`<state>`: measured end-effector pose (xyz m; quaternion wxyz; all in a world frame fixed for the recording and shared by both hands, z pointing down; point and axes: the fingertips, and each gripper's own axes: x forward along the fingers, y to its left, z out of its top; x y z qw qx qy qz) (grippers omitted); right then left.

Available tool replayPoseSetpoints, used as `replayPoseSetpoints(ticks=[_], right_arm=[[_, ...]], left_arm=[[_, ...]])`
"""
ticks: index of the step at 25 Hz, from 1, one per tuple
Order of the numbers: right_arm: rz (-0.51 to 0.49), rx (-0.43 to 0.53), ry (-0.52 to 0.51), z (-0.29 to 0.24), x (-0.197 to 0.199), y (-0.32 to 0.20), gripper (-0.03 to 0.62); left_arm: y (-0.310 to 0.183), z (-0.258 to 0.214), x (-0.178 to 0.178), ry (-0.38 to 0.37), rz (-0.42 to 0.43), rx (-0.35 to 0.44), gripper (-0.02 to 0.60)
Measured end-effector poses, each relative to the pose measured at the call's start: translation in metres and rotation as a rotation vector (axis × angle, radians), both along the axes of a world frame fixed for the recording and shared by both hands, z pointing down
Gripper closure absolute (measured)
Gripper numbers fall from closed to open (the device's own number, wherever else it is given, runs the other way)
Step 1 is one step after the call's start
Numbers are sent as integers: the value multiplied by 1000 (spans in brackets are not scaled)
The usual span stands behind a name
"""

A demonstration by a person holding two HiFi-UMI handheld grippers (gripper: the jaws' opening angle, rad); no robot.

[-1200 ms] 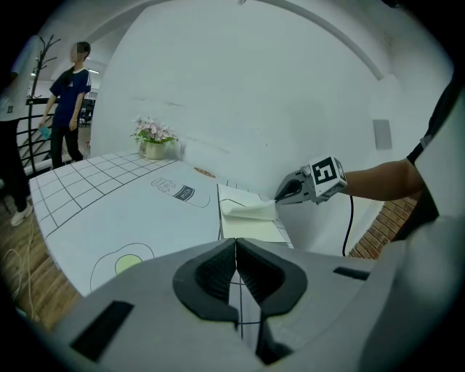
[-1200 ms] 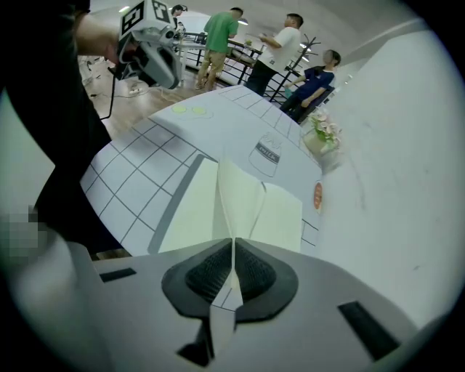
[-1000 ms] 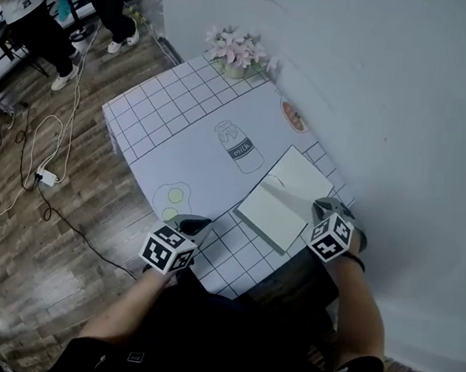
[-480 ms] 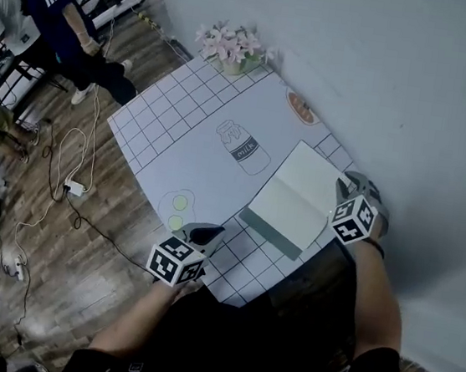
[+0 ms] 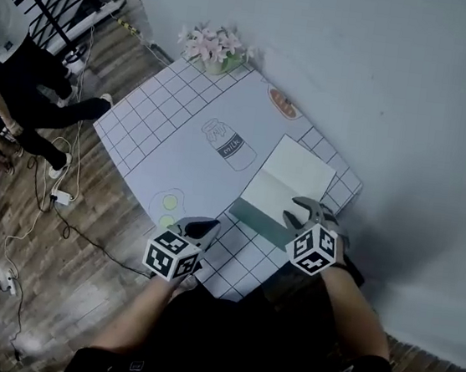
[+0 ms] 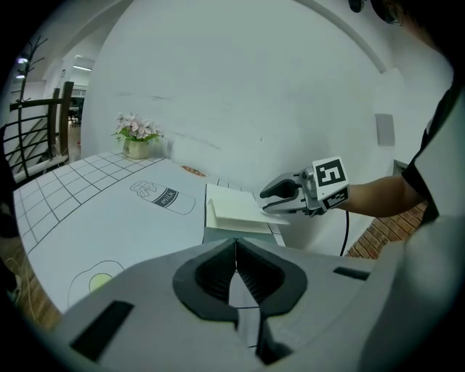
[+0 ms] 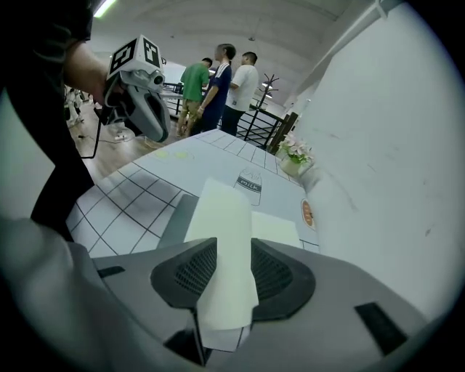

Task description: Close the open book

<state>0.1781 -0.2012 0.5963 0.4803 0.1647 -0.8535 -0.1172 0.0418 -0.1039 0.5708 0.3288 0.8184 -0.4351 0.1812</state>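
Observation:
The book lies open on the table's near right part, cream pages up and a green cover showing along its near edge. My right gripper hovers over that near edge. Its jaws have just been opening, and a cream page runs loosely between them without being pinched. The left gripper view shows the same gripper with its fingers parted over the lifted page. My left gripper sits shut and empty at the table's front edge, left of the book.
The tablecloth has a grid and printed pictures, among them a milk bottle. A pot of pink flowers stands at the far corner. A white wall runs close along the right. People stand on the wooden floor at left, near cables.
My right gripper has swung from the book's right side to its near edge, bringing a page along, and its jaws have widened. The left gripper has hardly moved.

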Motion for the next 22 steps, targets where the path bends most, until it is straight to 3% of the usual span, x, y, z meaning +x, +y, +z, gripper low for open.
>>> replayPoseSetpoints(ticks=[9, 13, 17, 19, 22], right_arm=[[52, -31, 20, 4, -10, 32, 367], [52, -25, 38, -2, -12, 35, 367], [111, 58, 112, -6, 7, 9, 399], [180, 130, 101, -20, 19, -13, 453], [249, 229, 62, -44, 30, -30, 448]], left_arm=[[33, 2, -18, 16, 9, -4, 572], [42, 1, -29, 17, -8, 1, 572], [51, -1, -33, 19, -12, 1, 572], [53, -1, -35, 19, -17, 0, 572], [54, -1, -38, 20, -23, -3, 572]])
